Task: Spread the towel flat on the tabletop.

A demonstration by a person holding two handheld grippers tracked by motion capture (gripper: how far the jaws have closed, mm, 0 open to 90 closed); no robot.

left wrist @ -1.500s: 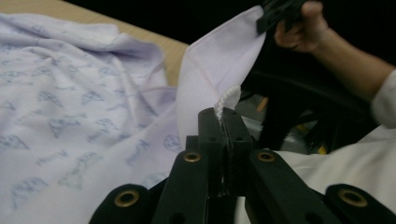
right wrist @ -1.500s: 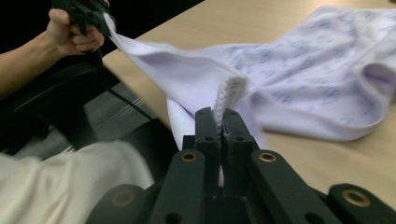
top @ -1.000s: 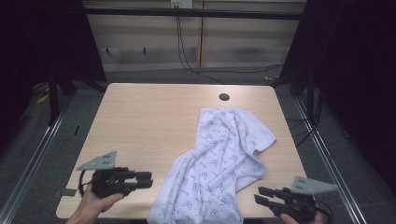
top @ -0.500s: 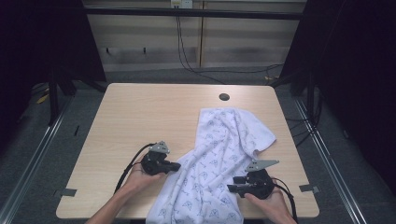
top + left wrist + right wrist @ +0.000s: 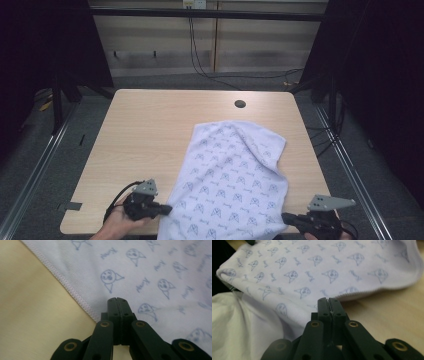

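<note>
A white cloth (image 5: 235,175) printed with small blue cat faces lies spread on the wooden table (image 5: 150,125), from the middle down over the front edge. My left gripper (image 5: 169,206) is at the cloth's front left hem. In the left gripper view the cloth (image 5: 150,270) lies flat, and the left gripper (image 5: 116,300) is shut with its tips just over the stitched hem. My right gripper (image 5: 285,217) points at the cloth's front right corner. In the right gripper view the right gripper (image 5: 328,300) is shut at the hem of the cloth (image 5: 312,270). I see no fabric between either pair of jaws.
A dark round hole (image 5: 240,104) sits near the table's far edge. Bare wood (image 5: 30,302) lies left of the cloth, and more bare wood (image 5: 387,315) to its right. Metal frame rails and dark floor surround the table. A hand (image 5: 115,222) holds the left gripper.
Both grippers came in from the table's sides to the cloth, then drew back toward the front edge. The cloth, a narrow crumpled strip before, now lies wider and flatter.
</note>
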